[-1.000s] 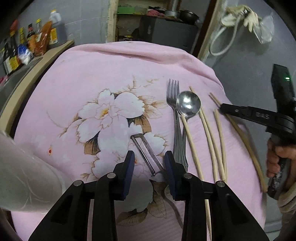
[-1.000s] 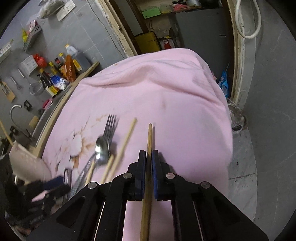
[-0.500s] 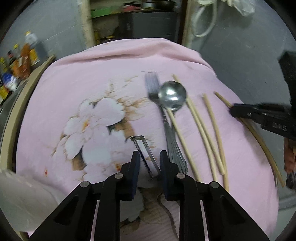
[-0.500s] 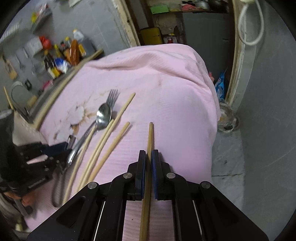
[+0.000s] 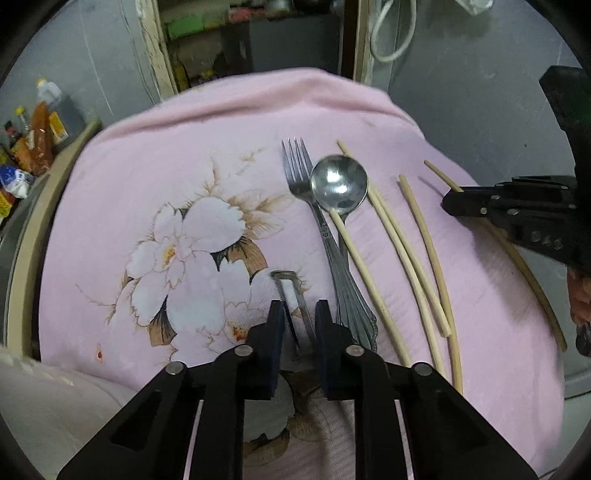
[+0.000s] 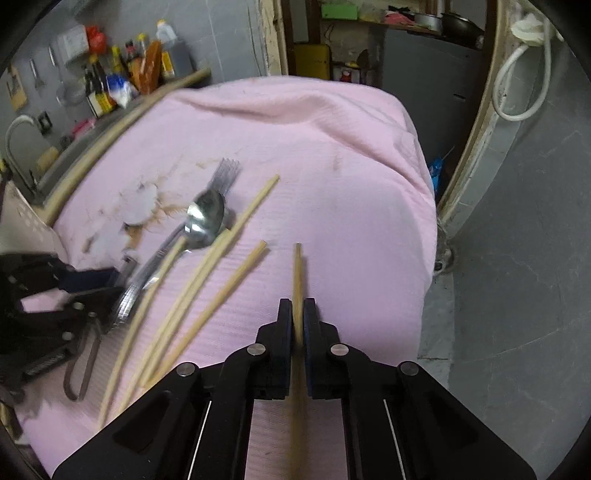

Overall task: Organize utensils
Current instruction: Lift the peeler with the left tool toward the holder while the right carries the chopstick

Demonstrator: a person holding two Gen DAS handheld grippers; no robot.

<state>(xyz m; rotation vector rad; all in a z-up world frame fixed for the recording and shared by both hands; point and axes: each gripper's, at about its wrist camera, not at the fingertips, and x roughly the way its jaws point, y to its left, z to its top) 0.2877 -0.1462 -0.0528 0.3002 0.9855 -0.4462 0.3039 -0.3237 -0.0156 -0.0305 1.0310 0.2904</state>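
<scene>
A metal peeler (image 5: 291, 306) lies on the pink flowered cloth (image 5: 184, 155). My left gripper (image 5: 298, 325) is closed around its blade end; the jaws touch it on both sides. A fork (image 5: 299, 173), a spoon (image 5: 339, 182) and several pale chopsticks (image 5: 406, 254) lie side by side to its right. My right gripper (image 6: 297, 317) is shut on one chopstick (image 6: 297, 273), which sticks forward above the cloth near the right edge. The right gripper also shows in the left wrist view (image 5: 458, 201).
Bottles (image 6: 110, 81) stand on a counter with a wooden rim (image 6: 110, 129) at the far left. A sink tap (image 6: 14, 144) is at the left. The cloth drops off to a grey floor (image 6: 517, 258) on the right. A shelf (image 5: 240, 29) stands behind.
My left gripper has closed from wide open onto the peeler. My right gripper has swung left with its chopstick toward the other chopsticks.
</scene>
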